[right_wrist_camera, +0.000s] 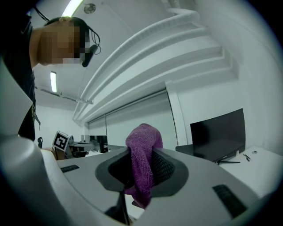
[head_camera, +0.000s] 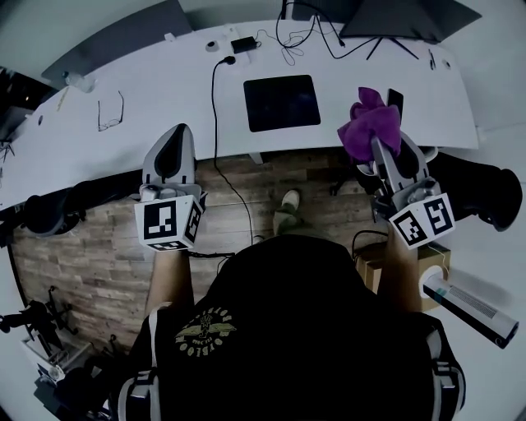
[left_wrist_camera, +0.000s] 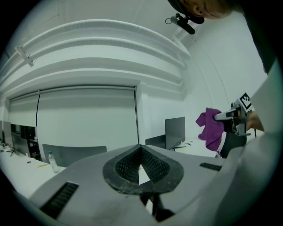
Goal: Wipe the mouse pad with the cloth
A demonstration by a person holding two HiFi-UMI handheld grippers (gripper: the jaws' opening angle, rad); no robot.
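Well, you held your right gripper [right_wrist_camera: 140, 164] up in the air, and its two fingers were squeezed tight on the purple cloth [head_camera: 370, 123]. The cloth stuck up past the fingertips in a soft bunch, and a bit of it hung down below them too. From your head camera, the cloth showed over the near edge of the white desk [head_camera: 164, 90]. It was off to the right of the black mouse pad [head_camera: 281, 102] and did not touch it. The mouse pad lay flat on the desk, close to the near edge.

Your left gripper [left_wrist_camera: 140, 152] was up in the air as well, over the wood floor [head_camera: 82, 247] and well to the left of the mouse pad. Its fingers were closed on each other with the tips touching, and it held no thing.

A pair of glasses [head_camera: 111, 113] lay on the left part of the desk. A black cable [head_camera: 215, 107] ran across the desk, over the near edge and down to the floor. A dark monitor [head_camera: 408, 16] stood at the far right of the desk. One shoe [head_camera: 288, 205] showed on the floor, just below the mouse pad.
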